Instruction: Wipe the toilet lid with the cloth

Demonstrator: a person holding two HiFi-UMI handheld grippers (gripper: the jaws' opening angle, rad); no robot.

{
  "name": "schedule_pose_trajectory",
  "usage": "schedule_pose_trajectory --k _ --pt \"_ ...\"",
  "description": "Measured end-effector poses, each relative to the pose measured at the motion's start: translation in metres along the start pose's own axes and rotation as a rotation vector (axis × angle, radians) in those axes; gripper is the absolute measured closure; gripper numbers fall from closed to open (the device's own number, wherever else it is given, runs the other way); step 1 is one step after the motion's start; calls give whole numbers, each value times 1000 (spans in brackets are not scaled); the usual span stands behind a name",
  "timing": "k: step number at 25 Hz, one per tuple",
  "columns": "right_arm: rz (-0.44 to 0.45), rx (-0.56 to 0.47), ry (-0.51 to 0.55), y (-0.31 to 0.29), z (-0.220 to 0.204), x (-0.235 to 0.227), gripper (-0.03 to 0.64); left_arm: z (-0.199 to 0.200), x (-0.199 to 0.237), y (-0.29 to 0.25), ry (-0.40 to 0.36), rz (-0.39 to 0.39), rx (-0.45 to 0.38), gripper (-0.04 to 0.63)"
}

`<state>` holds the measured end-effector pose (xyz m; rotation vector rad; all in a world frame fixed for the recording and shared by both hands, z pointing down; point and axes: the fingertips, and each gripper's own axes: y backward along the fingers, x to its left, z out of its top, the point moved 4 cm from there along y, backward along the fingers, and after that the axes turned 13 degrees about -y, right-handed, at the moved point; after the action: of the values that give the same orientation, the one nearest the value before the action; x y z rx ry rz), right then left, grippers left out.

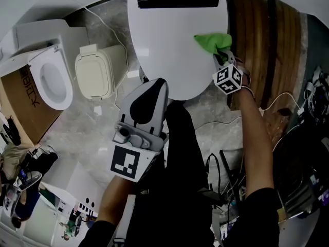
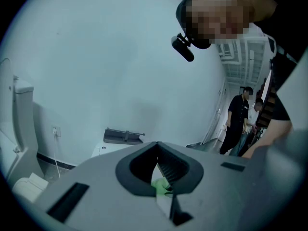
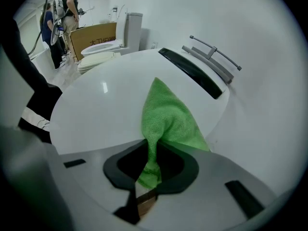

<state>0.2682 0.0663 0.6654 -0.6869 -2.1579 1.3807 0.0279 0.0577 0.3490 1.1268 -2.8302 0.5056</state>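
1. Far left: a second toilet (image 1: 51, 78) is standing open beside a box (image 1: 23, 99), with a beige seat unit (image 1: 97, 71) lying just right of it. None of these is taking part.
2. The left gripper (image 1: 156, 82) is hanging near the lid's front edge. Its jaws are sitting together and gripping nothing. A scrap of green is showing in the opening under them, which looks to be the cloth lying beyond.
3. The lid (image 1: 175, 40) is lying shut, white and mostly bare.
4. The cloth (image 1: 212, 41) is resting on the lid's right part, near its right edge. One end is spreading flat on the lid (image 3: 106, 100) and the other is bunching into the jaws.
5. The right gripper (image 1: 222, 53) is clamping shut on the cloth (image 3: 168, 114), its jaws pinching the gathered end.
6. Step, as I am judging it: the wipe is under way, working the right side.
7. The next move is calling for dragging the cloth leftward across the bare lid, pressing it flat so it is not just trailing.
8. Count: one cloth, two grippers, two toilets, one loose seat unit, one box. Two people (image 2: 238, 119) are standing well back.
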Motion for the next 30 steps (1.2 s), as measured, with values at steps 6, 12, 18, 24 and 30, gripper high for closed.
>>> schedule_pose_trajectory --k 6,12,18,24,30 --pt "37 30 0 11 -32 45 554 -9 -9 13 14 13 6 592" --pt "47 46 -109 20 -59 90 554 -12 -17 23 19 18 0 592" --pt "84 60 -263 27 -70 140 552 -12 -24 26 25 16 -8 594" --pt "130 62 -412 29 -68 182 552 -15 -25 30 19 1 -3 594" --pt "184 69 -623 25 -57 206 552 -14 -21 37 6 7 6 594"
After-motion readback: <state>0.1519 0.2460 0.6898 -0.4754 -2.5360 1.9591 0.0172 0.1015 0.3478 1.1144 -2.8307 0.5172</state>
